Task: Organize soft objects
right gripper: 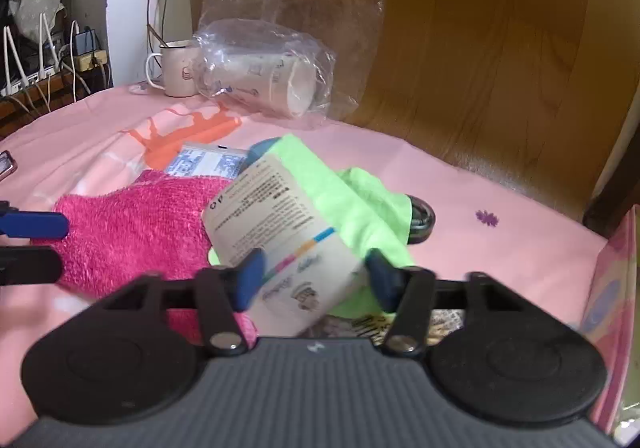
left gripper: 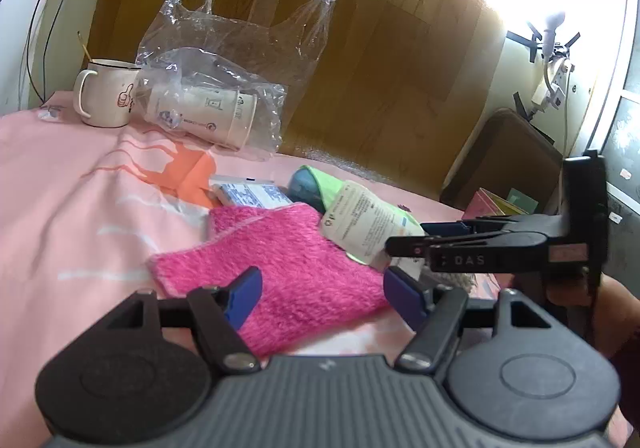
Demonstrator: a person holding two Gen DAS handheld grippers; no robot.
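A fluffy magenta cloth (left gripper: 280, 272) lies flat on the pink tablecloth (left gripper: 72, 199); it also shows in the right wrist view (right gripper: 132, 224). My left gripper (left gripper: 322, 298) is open just above its near edge, one finger on each side. A soft white printed pack (right gripper: 276, 228) lies over a lime green cloth (right gripper: 360, 203). My right gripper (right gripper: 314, 280) has its fingers on either side of the pack's near end, and it is unclear whether they press it. The right gripper shows side-on in the left wrist view (left gripper: 404, 248) next to the pack (left gripper: 364, 224).
A clear plastic bag (left gripper: 224, 67) with paper cups (left gripper: 204, 115) and a white mug (left gripper: 106, 93) stand at the back. A blue-printed flat packet (left gripper: 252, 195) lies behind the magenta cloth. A dark round object (right gripper: 420, 219) sits by the green cloth. The table edge is to the right.
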